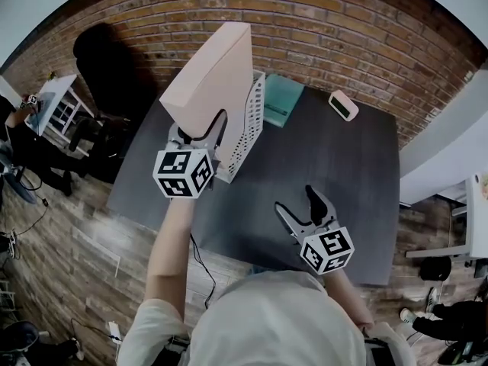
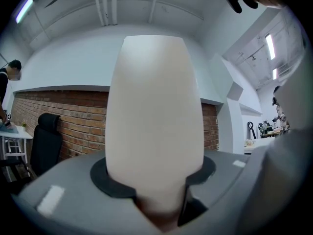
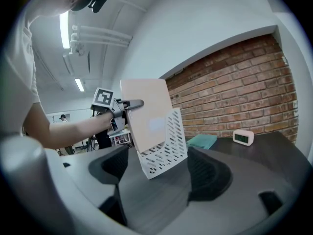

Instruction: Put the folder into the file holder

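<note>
One folder point(image 1: 210, 71), clamped in left gripper point(image 1: 202, 126), rises above it; right gripper point(image 1: 295, 200) gapes empty.

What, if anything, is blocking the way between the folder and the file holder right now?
Nothing visible. The left gripper holds the folder right at the open top of the white file holder, with no object between them. The open right gripper hangs empty over the table, off to the side.

Folder point(image 1: 210, 75) hides much of file holder point(image 1: 248, 132); clock point(image 1: 343, 104) display unreadable
</note>
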{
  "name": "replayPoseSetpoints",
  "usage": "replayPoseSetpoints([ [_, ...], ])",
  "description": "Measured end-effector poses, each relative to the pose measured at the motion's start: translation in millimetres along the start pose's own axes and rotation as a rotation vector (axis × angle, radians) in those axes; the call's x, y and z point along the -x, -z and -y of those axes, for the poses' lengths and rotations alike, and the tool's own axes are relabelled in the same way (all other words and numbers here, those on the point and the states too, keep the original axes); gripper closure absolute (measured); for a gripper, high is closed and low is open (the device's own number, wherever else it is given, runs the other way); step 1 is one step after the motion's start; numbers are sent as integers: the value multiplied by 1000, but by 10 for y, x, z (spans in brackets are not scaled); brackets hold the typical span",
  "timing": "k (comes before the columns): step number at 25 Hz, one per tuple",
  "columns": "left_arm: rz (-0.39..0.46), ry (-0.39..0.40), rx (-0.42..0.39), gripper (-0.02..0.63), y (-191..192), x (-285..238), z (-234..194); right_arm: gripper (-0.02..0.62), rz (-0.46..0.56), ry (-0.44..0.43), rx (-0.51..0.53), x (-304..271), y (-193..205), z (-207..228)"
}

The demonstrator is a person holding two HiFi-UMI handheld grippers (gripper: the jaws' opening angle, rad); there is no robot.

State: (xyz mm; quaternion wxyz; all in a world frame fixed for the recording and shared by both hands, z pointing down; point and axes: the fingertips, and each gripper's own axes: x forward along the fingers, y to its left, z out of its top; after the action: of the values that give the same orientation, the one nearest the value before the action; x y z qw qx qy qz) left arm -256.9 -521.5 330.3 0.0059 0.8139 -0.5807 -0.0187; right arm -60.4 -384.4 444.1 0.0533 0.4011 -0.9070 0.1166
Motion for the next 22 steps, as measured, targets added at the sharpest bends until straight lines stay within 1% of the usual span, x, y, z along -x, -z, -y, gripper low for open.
replayPoseSetpoints([
  [7, 10, 17, 2, 348, 128, -182, -10, 222, -16, -10, -12, -132, 31, 94],
  [12, 14, 27, 7, 348, 240, -204, -44, 222, -34, -7, -27, -157, 99, 176],
  [16, 28, 41, 3, 348, 242, -201, -68, 222, -42, -13, -36, -193, 126, 191],
  [19, 6, 51, -14, 347, 315, -203, -82, 222, -44, -19, -38, -225, 136, 170],
  [22, -14, 36, -3, 347, 479, -191, -66, 222, -48, -20, -40, -240, 165, 171],
])
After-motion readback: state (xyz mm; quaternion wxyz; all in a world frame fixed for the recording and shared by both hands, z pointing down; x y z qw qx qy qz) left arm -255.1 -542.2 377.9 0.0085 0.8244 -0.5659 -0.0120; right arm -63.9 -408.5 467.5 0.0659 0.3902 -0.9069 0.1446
